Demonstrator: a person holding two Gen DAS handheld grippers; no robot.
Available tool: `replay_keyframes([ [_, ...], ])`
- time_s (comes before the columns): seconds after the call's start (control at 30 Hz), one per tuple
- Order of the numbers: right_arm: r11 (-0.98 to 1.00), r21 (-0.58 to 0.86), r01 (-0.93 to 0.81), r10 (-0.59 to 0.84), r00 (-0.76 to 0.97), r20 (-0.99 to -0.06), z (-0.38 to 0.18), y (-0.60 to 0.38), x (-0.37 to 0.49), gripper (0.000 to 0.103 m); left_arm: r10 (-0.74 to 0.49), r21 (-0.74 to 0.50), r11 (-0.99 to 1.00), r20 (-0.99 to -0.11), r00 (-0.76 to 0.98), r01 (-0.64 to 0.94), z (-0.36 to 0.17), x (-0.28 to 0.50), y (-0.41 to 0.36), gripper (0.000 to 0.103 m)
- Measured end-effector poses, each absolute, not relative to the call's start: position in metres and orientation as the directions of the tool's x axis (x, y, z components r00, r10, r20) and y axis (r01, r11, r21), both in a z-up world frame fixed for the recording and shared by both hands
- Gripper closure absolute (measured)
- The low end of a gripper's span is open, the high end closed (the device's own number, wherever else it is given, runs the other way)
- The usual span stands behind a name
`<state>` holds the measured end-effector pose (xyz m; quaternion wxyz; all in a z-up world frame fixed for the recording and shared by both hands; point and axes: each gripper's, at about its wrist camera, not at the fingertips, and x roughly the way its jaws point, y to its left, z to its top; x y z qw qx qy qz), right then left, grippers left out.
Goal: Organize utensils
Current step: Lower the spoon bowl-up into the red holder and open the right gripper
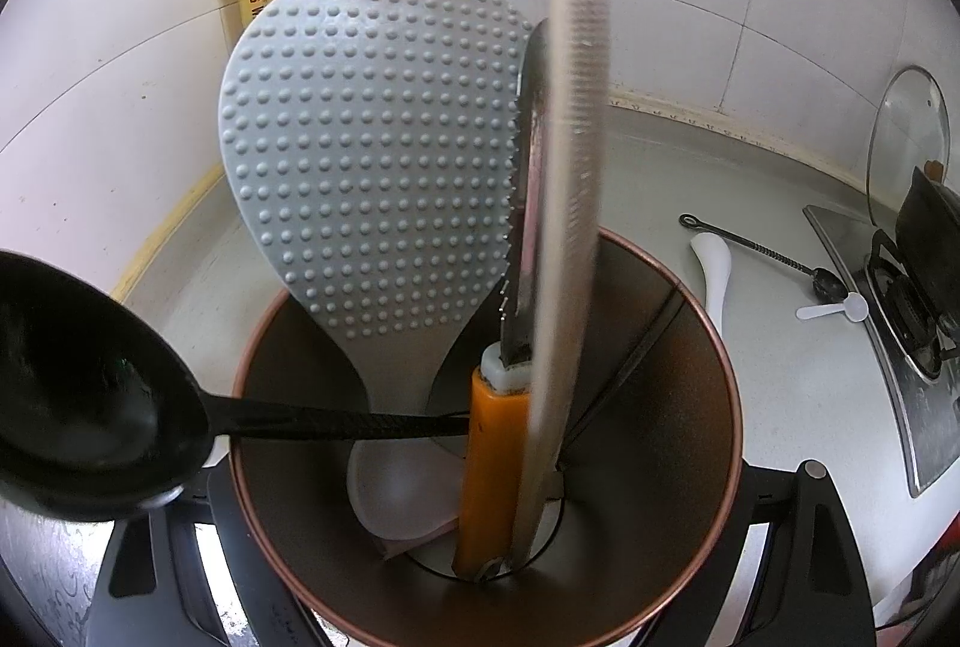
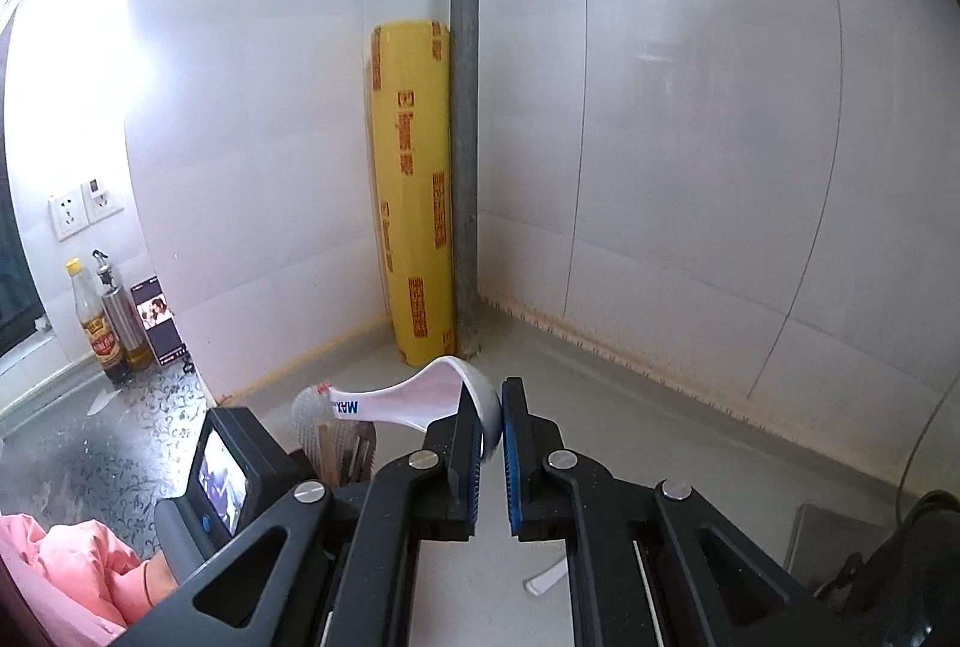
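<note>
White tiled corner ahead: right gripper point(image 2: 491, 428) clamps the spoon point(image 2: 414, 398) by its bowl, handle trailing left toward the holder point(image 1: 690, 443) (left gripper point(image 1: 474, 545) grips that).

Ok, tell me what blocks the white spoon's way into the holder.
Nothing visible stands between the spoon, pinched in the right tool, and the holder. Its mouth is crowded, though: paddle, knife, and a ladle handle across the left. The right side looks freer.
</note>
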<state>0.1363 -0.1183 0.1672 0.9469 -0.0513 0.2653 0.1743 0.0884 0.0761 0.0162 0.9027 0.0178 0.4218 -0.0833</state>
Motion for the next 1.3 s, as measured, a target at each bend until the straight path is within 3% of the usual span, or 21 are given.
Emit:
replay_keyframes([
  [0.27,0.927,-0.025,-0.374,0.309,0.8,-0.513,0.175,-0.115,0.132,0.096,-0.137,-0.038,0.985,-0.765,0.629,0.167,0.016,0.093,0.076,0.012],
  [0.73,0.86,-0.083,-0.504,0.293,0.619,-0.729,0.108,-0.056,0.152,0.096,-0.135,-0.039,0.986,-0.765,0.63,0.165,0.015,0.092,0.075,0.012],
  [1.23,0.828,0.007,-0.561,0.373,0.541,-0.754,0.094,-0.037,0.152,0.091,-0.135,-0.039,0.986,-0.765,0.63,0.165,0.015,0.091,0.075,0.012],
  [1.3,0.827,0.026,-0.562,0.387,0.535,-0.751,0.095,-0.039,0.152,0.085,-0.135,-0.039,0.986,-0.765,0.63,0.165,0.015,0.092,0.075,0.012],
])
